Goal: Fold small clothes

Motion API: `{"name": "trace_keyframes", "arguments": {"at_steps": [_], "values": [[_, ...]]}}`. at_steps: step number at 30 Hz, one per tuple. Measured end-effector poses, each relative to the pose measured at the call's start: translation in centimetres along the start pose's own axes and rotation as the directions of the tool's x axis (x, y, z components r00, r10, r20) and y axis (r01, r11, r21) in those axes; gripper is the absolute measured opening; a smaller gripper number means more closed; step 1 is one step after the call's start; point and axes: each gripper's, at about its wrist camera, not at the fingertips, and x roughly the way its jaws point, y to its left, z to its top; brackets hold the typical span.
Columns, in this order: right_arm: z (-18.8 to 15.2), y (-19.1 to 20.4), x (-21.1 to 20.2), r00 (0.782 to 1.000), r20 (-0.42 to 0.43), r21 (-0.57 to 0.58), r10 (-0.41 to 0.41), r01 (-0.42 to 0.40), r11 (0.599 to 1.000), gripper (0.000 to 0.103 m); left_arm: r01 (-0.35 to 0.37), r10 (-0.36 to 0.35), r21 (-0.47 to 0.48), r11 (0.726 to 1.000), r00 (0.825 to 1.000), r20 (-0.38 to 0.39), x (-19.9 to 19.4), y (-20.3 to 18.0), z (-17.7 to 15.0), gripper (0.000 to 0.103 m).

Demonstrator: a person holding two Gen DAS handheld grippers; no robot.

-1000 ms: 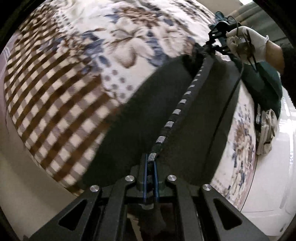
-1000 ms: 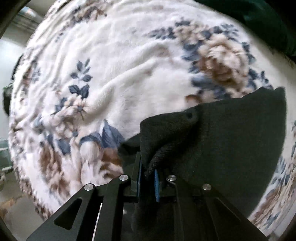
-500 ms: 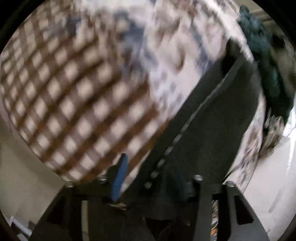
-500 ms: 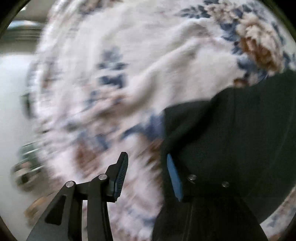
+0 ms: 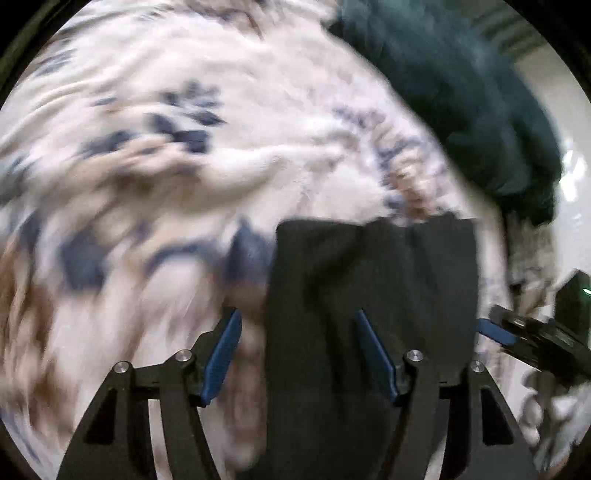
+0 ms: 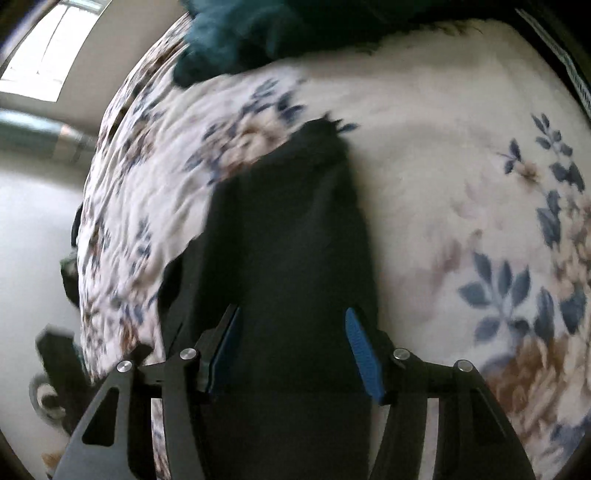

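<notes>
A black garment [image 5: 369, 295] lies folded in a long strip on the floral blanket [image 5: 184, 177]. My left gripper [image 5: 299, 352] hovers over its near end, jaws opening. The cloth's left edge lies under the gap and neither blue pad presses on it. In the right wrist view the same black garment [image 6: 288, 240] runs away from my right gripper [image 6: 293, 352], whose jaws are also opening, with the cloth below the gap and not pinched. One of the right gripper's fingers [image 5: 517, 330] shows at the right edge of the left wrist view.
A dark teal cloth [image 5: 461, 92] is heaped at the blanket's far right; it is the teal cloth [image 6: 240, 29] at the top of the right wrist view. Pale floor [image 6: 29, 221] lies past the blanket's left edge. A small patterned cloth [image 5: 532, 254] lies at the right edge.
Both grippers were shut on the black garment a second ago and have let go, jaws now wide. Both swung across the blanket, and the garment now lies folded narrower.
</notes>
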Motion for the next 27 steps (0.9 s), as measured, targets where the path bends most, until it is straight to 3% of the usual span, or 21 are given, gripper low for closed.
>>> {"name": "trace_keyframes", "arguments": {"at_steps": [2, 4, 5, 6, 7, 11, 13, 15, 16, 18, 20, 22, 27], "values": [[1.4, -1.1, 2.4, 0.999, -0.003, 0.037, 0.033, -0.033, 0.999, 0.060, -0.006, 0.005, 0.040, 0.999, 1.000, 0.027, 1.0, -0.4, 0.9, 0.016], [2.3, -1.6, 4.0, 0.997, 0.000, 0.066, 0.071, -0.071, 0.995, 0.060, -0.036, 0.025, 0.133, 0.991, 0.996, 0.088, -0.1, -1.6, 1.1, 0.007], [2.6, -1.6, 4.4, 0.997, 0.005, 0.060, 0.076, -0.076, 0.995, 0.055, -0.044, 0.027, 0.150, 0.988, 0.993, 0.113, -0.6, -1.8, 1.0, 0.007], [2.5, -1.4, 4.7, 0.998, 0.016, 0.050, 0.065, -0.066, 0.997, 0.043, -0.046, 0.024, 0.166, 0.985, 0.991, 0.135, -1.4, -2.0, 1.0, 0.007], [2.6, -1.4, 4.5, 0.998, 0.037, 0.038, 0.041, -0.043, 0.998, 0.014, -0.046, 0.021, 0.176, 0.983, 0.990, 0.142, -1.9, -1.9, 1.1, 0.007], [3.0, -2.1, 2.9, 0.996, 0.094, 0.060, -0.002, -0.004, 0.998, 0.012, -0.060, 0.047, 0.132, 0.989, 0.994, 0.099, 0.1, -0.4, 3.4, 0.007], [3.3, -2.4, 3.4, 0.998, 0.066, 0.062, -0.022, 0.017, 0.998, 0.008, -0.033, 0.030, 0.078, 0.996, 0.999, 0.037, 2.5, 0.6, 4.5, 0.012], [3.6, -2.7, 3.9, 1.000, 0.023, 0.067, -0.021, 0.019, 0.998, 0.008, 0.011, -0.012, 0.024, 1.000, 1.000, 0.028, 1.7, 1.3, 4.3, 0.017], [3.6, -2.8, 3.7, 1.000, 0.010, 0.088, -0.010, 0.009, 0.996, 0.012, 0.025, -0.025, 0.011, 1.000, 0.999, 0.034, 0.7, 1.4, 3.9, 0.023], [3.0, -3.2, 2.6, 1.000, 0.006, 0.125, 0.027, -0.027, 0.992, 0.024, 0.082, -0.082, 0.013, 0.997, 0.995, 0.059, -2.3, 1.5, 2.2, 0.023], [1.5, -3.4, 0.6, 0.998, 0.019, 0.123, 0.052, -0.054, 0.991, 0.054, 0.117, -0.118, 0.020, 0.993, 0.991, 0.062, -5.6, 1.9, -0.7, 0.031], [-1.5, -3.2, -1.4, 0.998, -0.001, 0.103, 0.069, -0.068, 0.992, 0.056, 0.123, -0.124, 0.017, 0.992, 0.991, 0.055, -8.4, 2.5, -4.7, 0.053], [-11.5, -4.2, -4.8, 0.991, -0.107, 0.090, 0.078, -0.069, 0.994, 0.056, 0.095, -0.096, -0.031, 0.995, 0.994, -0.058, -11.6, 3.5, -16.6, 0.056]]}}
